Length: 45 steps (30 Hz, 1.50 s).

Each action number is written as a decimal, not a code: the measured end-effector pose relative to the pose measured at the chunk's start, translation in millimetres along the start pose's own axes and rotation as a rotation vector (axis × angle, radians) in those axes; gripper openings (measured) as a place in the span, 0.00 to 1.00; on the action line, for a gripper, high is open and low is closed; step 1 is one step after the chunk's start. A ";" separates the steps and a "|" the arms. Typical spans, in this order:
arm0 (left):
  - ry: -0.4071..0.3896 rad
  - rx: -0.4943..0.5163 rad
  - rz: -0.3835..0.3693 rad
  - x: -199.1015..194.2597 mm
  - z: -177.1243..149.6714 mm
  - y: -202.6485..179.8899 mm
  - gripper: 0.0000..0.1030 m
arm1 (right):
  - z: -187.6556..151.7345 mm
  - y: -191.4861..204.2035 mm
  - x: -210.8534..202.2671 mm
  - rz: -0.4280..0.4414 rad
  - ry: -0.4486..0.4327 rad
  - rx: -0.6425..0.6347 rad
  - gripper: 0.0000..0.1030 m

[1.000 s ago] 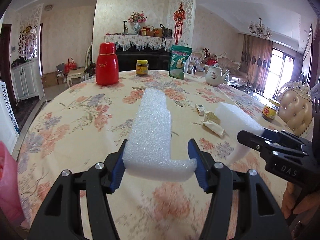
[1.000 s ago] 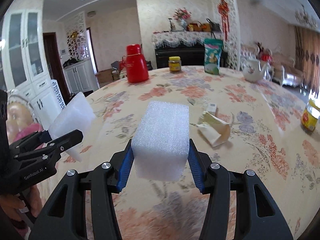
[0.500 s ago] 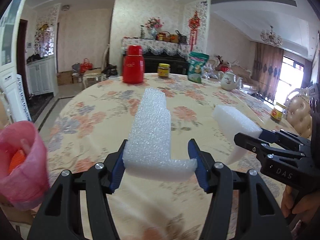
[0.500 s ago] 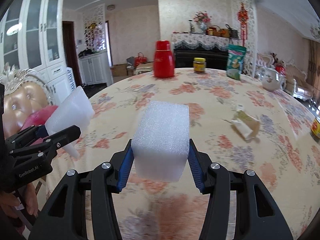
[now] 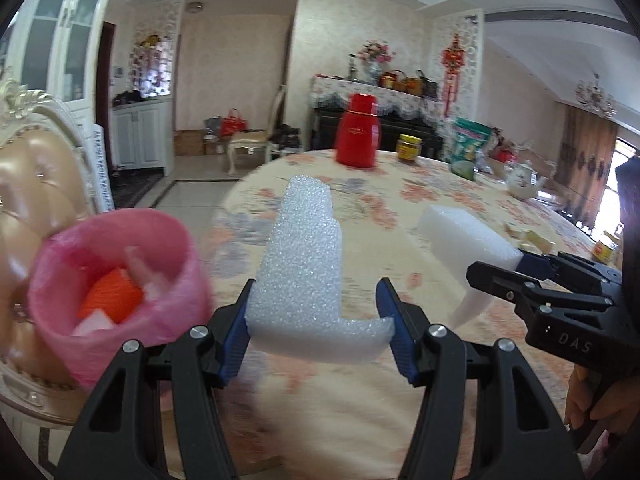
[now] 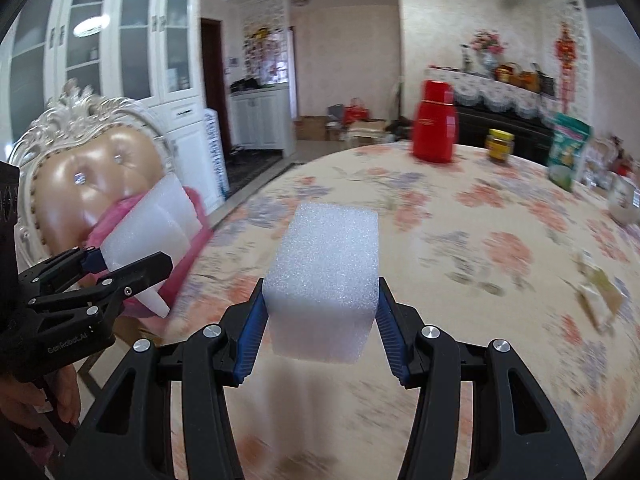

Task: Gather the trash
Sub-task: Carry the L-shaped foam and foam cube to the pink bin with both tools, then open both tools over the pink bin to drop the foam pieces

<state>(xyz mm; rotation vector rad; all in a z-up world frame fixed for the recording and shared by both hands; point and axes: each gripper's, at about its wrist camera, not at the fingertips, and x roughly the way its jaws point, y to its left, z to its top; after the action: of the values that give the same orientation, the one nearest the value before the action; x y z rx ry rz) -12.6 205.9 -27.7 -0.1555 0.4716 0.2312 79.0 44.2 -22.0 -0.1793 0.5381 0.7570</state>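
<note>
Left gripper (image 5: 316, 330) clamping foam strip (image 5: 304, 272), right gripper (image 6: 320, 320) clamping foam block (image 6: 326, 280)

Bright daylight floods the room, glaring white at the window (image 5: 624, 168) on the far right. Motion blur smears the tablecloth (image 6: 500, 248) and pink bin (image 5: 116, 280). Fisheye bending curves the cabinet (image 6: 120, 40), with black corners.

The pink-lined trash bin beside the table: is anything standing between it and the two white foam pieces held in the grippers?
Nothing visible does. The L-shaped white foam piece in the left gripper hangs just right of the pink-lined trash bin, whose mouth is open. The white foam block in the right gripper is farther, with only the left gripper's piece between.
</note>
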 end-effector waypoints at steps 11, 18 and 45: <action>-0.014 -0.157 0.169 -15.6 7.3 115.6 0.56 | 42.2 86.6 67.7 0.230 0.032 -0.122 0.48; -0.010 -0.199 0.255 -11.1 16.6 171.4 0.56 | 63.8 130.6 101.5 0.306 0.037 -0.181 0.49; 0.018 -0.223 0.427 11.2 24.3 233.8 0.80 | 87.2 158.0 170.4 0.411 0.047 -0.113 0.74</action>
<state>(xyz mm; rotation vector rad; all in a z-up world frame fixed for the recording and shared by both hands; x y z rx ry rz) -52.2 437.9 -33.6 -0.2743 0.4935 0.7025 106.3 290.7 -31.6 -0.1946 0.5852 1.1869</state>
